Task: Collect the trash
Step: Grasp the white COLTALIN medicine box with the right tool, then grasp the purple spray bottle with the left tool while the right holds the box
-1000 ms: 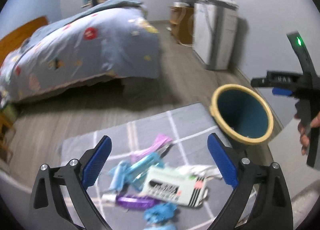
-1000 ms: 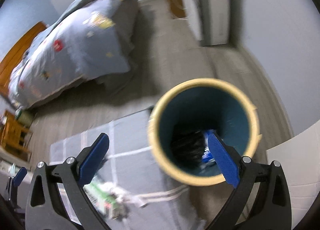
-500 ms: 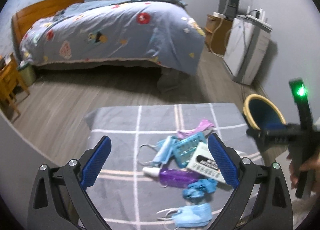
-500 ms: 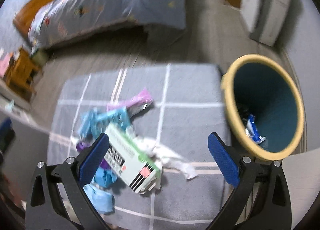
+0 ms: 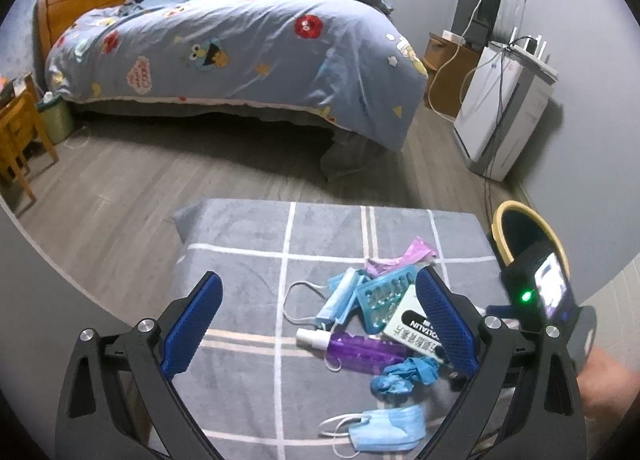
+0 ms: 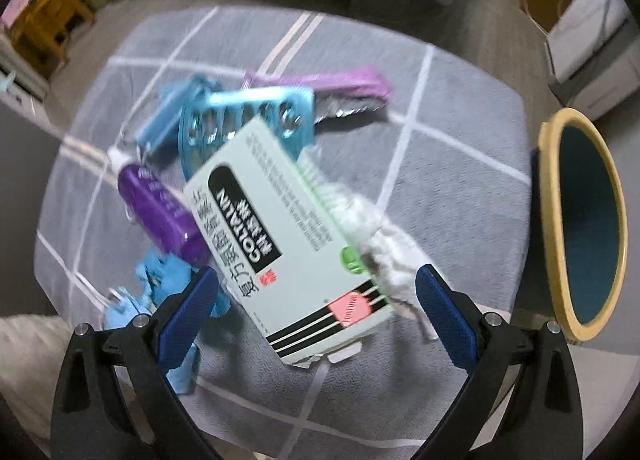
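My left claw [image 5: 318, 326] hangs back over the mat's [image 5: 240, 236] near edge, jaws wide apart, nothing in them. From it the trash pile sits at about 1 o'clock: mask [image 5: 380, 434] nearest, purple bottle [image 5: 360, 346] past it.

My right claw [image 6: 316, 306] is the closer one, low over the pile, jaws spread and empty. The box [image 6: 288, 236] lies dead ahead at 12 o'clock, its near end already between my tips. Its long axis runs roughly 11 to 5, skewed to my jaw line, so I'd judge a small twist is needed before closing across its narrow width. Tissue [image 6: 376, 232] touches its right edge at 1 o'clock.

Bin [image 6: 580, 227] stands off the mat at 3 o'clock, mouth facing me.
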A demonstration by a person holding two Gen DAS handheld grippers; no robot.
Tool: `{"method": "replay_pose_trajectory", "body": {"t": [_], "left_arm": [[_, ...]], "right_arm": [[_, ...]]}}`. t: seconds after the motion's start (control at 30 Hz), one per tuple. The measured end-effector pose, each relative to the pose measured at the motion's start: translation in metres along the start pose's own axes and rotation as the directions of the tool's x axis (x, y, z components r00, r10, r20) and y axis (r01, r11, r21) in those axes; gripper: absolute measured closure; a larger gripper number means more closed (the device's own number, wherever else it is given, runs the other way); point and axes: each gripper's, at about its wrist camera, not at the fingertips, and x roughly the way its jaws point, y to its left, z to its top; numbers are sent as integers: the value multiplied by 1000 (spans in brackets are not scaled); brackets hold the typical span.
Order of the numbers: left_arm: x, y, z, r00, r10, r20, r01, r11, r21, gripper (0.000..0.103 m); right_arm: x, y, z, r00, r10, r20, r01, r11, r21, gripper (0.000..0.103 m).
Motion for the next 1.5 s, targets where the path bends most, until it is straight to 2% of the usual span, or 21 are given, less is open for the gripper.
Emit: {"method": "replay_pose_trajectory", "body": {"t": [0.27,0.33,0.37,0.4,0.6,0.77,1.0,1.23,1.43,1.5], "left_arm": [[8,1,0,1000,-10,-20,10,1000,-8,7],[10,2,0,1000,-8,-29,8,1000,-14,7],[12,2,0,999,-7,-35,6,1000,-17,7],[13,3,-1,999,-5,-39,4,1000,-19,7],[21,3,-7,998,10,-63,-12,1000,-26,7],[41,-9,-21,992,60,-111,-61,998,-10,7],[76,-31,-49,973,129,-190,-119,991,62,8],[105,-39,-68,953,97,-288,-103,995,-5,12],[130,-40,-78,926,62,-373,-94,993,-68,27],[134,-36,-78,926,40,-375,-85,991,-104,31]], "right_arm": [[19,29,0,998,-70,-5,69,991,-118,6],[21,37,1,996,-87,8,87,984,-154,13],[22,40,2,996,-90,10,91,982,-165,20],[22,41,2,996,-91,9,91,982,-165,22],[3,25,9,999,-7,33,9,998,-61,31],[-24,-7,15,995,50,81,-53,998,45,31],[-48,-50,20,985,73,159,-105,974,199,31],[-52,-78,26,977,103,187,-152,949,275,31],[-54,-82,27,974,115,195,-164,952,257,31],[-53,-82,27,974,117,196,-165,954,250,31]]}}
